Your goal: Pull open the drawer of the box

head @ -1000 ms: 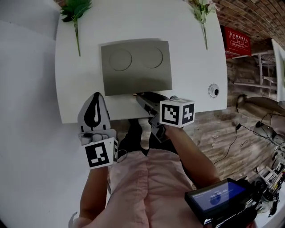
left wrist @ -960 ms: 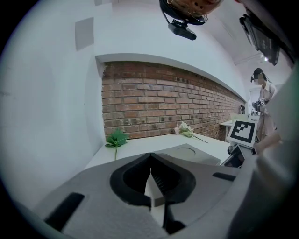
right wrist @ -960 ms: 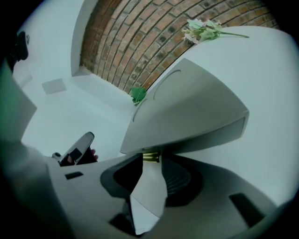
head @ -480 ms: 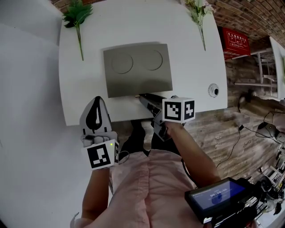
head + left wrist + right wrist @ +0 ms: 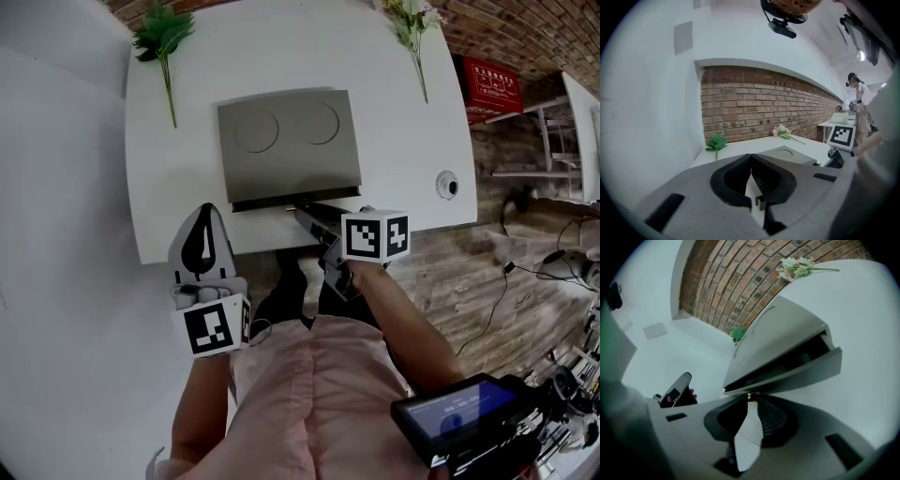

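Right gripper (image 5: 302,210) is being held pointing forward and somewhat downward at the front of the box (image 5: 289,141). Its jaws, having just been closing, are being pinched on a small, seemingly brass-coloured knob (image 5: 751,395) of the drawer (image 5: 801,369), which is being shown slightly drawn out. Left gripper (image 5: 203,208), pressed together and empty, is being held nearly level over the near left edge of the white counter (image 5: 412,112). The box is being seen as a flat, matt grey slab with two round recesses on top. A green sprig (image 5: 161,28) and a flowering sprig (image 5: 409,17) are lying at the far corners, well apart from both grippers.
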`<state>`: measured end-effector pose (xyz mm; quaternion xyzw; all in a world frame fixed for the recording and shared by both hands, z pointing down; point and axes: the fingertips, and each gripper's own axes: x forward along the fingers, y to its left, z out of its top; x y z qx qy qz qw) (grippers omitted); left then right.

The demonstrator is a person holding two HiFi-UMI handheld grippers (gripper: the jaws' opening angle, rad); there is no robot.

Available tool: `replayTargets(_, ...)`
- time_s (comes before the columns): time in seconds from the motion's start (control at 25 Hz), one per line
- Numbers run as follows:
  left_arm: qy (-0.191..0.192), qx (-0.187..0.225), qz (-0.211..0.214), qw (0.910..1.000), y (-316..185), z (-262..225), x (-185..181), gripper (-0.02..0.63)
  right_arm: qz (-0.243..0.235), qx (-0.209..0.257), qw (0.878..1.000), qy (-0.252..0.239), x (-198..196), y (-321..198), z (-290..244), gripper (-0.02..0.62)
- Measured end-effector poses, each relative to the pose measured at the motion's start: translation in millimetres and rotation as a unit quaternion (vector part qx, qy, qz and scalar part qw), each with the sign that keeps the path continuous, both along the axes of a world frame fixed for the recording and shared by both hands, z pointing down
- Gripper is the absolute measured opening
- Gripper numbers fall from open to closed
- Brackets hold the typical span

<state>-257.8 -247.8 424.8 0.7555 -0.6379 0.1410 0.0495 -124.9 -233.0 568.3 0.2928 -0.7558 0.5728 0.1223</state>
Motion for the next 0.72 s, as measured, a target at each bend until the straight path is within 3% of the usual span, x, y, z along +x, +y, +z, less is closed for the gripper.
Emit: replayTargets(0.72, -0.001, 0.016, 0.016, 0.9997, 14.5, -13.2, 0.3, 0.008, 0.002, 0.005, 1.000, 0.008, 4.4, 28.4, 0.1, 0.071)
